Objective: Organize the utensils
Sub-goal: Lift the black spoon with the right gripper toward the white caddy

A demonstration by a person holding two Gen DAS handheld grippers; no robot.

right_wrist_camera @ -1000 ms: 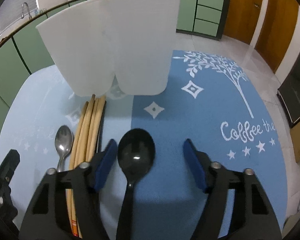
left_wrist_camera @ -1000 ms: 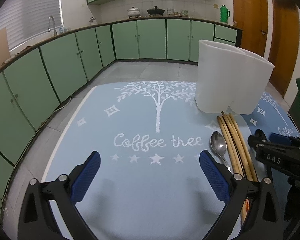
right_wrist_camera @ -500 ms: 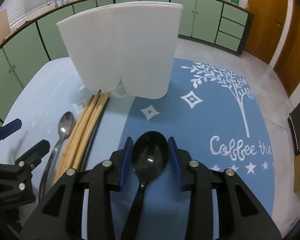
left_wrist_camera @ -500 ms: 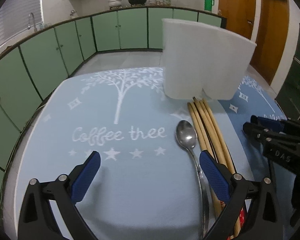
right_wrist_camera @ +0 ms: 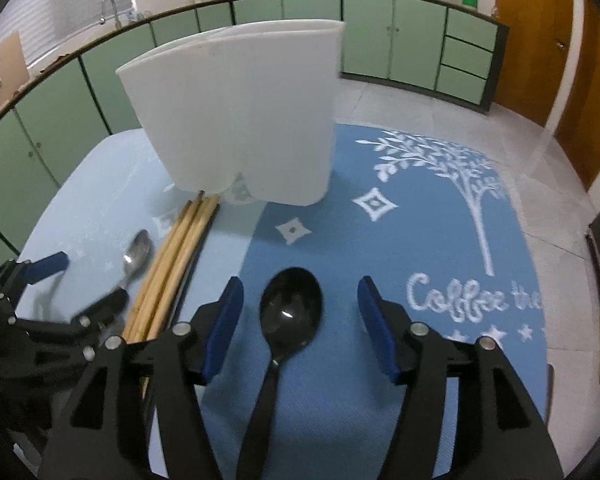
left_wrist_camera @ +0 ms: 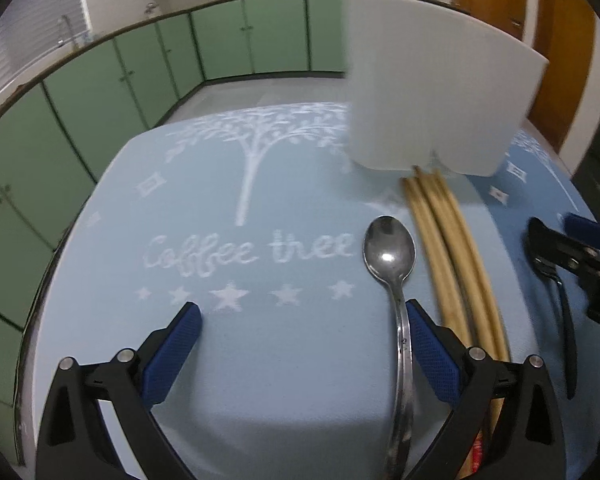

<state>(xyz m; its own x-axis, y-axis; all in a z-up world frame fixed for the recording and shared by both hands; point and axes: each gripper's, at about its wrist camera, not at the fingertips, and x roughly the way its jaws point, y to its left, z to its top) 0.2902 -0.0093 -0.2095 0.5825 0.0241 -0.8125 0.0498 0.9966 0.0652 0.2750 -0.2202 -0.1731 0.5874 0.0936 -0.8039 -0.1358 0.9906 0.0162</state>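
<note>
Utensils lie before the white holder [right_wrist_camera: 244,120]; pick-up stage. Right gripper [right_wrist_camera: 300,316] straddles the black spoon [right_wrist_camera: 291,310], spread; left gripper [left_wrist_camera: 300,344] spread beside the steel spoon [left_wrist_camera: 390,250]. Next: squeeze.

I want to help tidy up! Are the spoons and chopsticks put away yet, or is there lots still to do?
Nothing is put away yet. The metal spoon, wooden chopsticks and black spoon all lie on the blue mats beside the white utensil holder. Neither gripper holds anything: the right hand-held gripper is open around the black spoon, and the left hand-held gripper is open at the metal spoon's handle. All three remain.
</note>
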